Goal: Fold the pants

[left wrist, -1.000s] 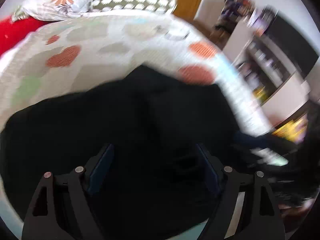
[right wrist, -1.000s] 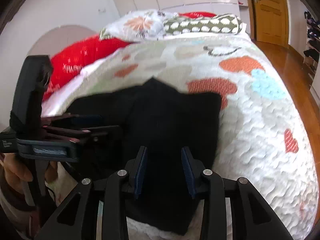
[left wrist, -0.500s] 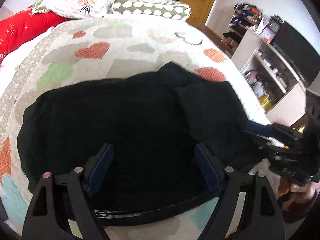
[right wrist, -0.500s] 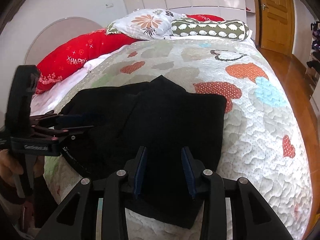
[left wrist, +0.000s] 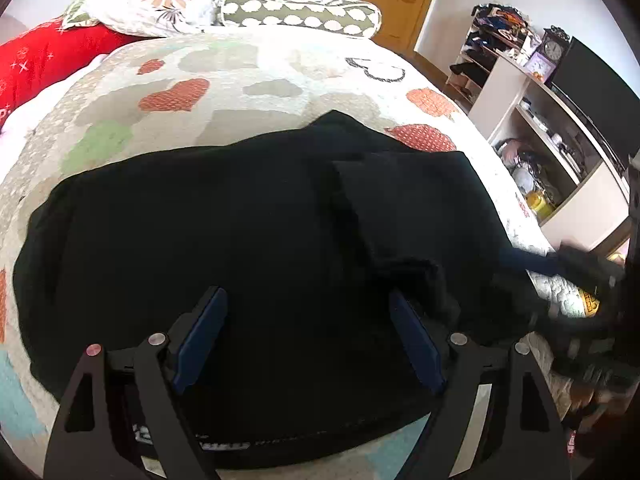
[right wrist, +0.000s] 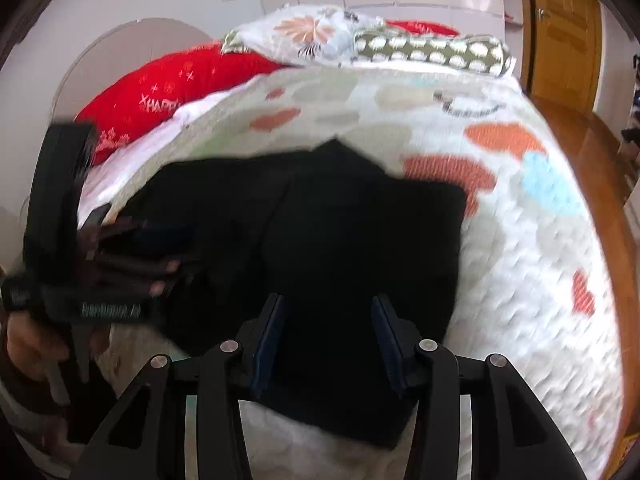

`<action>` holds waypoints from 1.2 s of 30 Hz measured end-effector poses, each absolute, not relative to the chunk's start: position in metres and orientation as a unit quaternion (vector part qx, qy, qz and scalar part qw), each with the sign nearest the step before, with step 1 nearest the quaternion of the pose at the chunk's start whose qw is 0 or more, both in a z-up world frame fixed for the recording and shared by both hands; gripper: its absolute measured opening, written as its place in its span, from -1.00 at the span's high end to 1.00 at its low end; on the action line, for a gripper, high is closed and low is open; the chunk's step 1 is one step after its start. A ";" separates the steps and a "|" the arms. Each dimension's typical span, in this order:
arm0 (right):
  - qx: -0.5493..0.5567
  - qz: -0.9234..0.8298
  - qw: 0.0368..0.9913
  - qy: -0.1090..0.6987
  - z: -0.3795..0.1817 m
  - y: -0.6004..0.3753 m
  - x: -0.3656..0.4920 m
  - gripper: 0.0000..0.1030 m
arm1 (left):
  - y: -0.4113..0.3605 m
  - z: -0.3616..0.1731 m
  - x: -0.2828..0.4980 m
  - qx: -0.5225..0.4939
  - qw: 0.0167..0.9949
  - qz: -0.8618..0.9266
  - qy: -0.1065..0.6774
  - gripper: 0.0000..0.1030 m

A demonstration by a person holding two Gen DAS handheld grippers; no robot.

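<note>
The black pants (left wrist: 240, 232) lie on the heart-patterned quilt (left wrist: 240, 64), partly folded, with one folded panel on the right side. In the right wrist view the pants (right wrist: 340, 240) fill the middle. My left gripper (left wrist: 308, 340) is open and empty above the near waistband edge. My right gripper (right wrist: 328, 344) is open and empty, over the near part of the folded panel. The left gripper also shows in the right wrist view (right wrist: 160, 252) at the left, and the right gripper shows at the right edge of the left wrist view (left wrist: 520, 264) beside the pants' edge.
Pillows: a red one (right wrist: 172, 84), a floral one (left wrist: 152, 0) and a green dotted bolster (left wrist: 304, 16) lie at the head of the bed. A shelf unit (left wrist: 540, 140) with clutter stands to the right. A wooden door (right wrist: 560, 28) is behind.
Both grippers have pulled back from the pants toward the near edge of the bed. The pants lie flatter and have stayed in place. The right wrist view is blurred from motion.
</note>
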State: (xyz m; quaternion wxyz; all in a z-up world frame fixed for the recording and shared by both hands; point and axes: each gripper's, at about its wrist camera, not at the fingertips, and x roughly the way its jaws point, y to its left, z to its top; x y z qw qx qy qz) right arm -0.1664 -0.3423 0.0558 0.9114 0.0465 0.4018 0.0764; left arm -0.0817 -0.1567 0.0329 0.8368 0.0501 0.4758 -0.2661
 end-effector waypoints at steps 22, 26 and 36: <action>-0.005 0.104 0.912 0.397 0.056 -0.301 -0.113 0.07 | -0.122 0.043 -0.083 0.001 0.839 -0.262 0.477 -0.62; 0.001 0.105 0.910 0.402 0.052 -0.304 -0.135 0.06 | -0.114 0.046 -0.086 -0.002 0.845 -0.252 0.472 -0.62; -0.010 0.091 0.910 0.404 0.055 -0.296 -0.141 0.06 | -0.093 0.053 -0.096 -0.011 0.856 -0.232 0.463 -0.62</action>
